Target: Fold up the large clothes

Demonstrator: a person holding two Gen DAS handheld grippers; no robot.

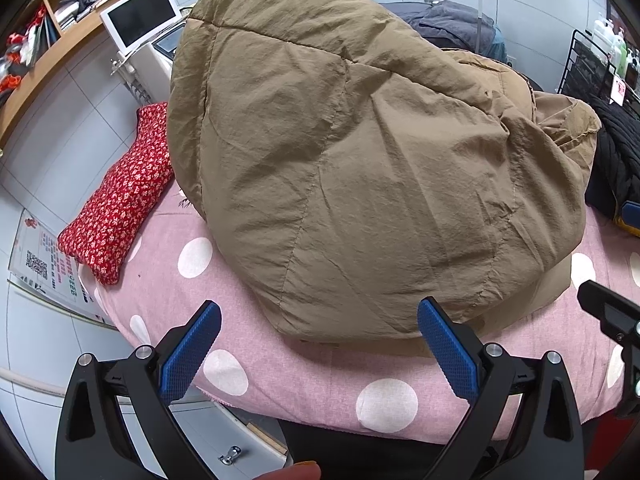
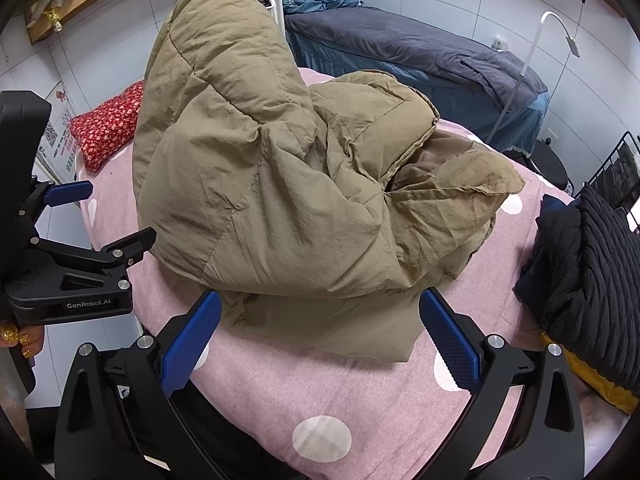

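A large tan puffy coat [image 1: 360, 168] lies bunched in a heap on the pink polka-dot bed [image 1: 320, 392]. It also shows in the right wrist view [image 2: 288, 200], with its hood or collar end [image 2: 460, 184] spread to the right. My left gripper [image 1: 320, 344] is open and empty, just short of the coat's near hem. My right gripper [image 2: 320, 340] is open and empty, its fingers on either side of the coat's near edge without touching it. The left gripper [image 2: 92, 220] also shows at the left of the right wrist view.
A red floral pillow [image 1: 120, 196] lies at the bed's far left. A pile of dark clothes [image 2: 588, 288] sits at the bed's right edge over a yellow item. A second bed with blue bedding [image 2: 420, 52] stands behind. A wire rack [image 1: 592, 68] is at the right.
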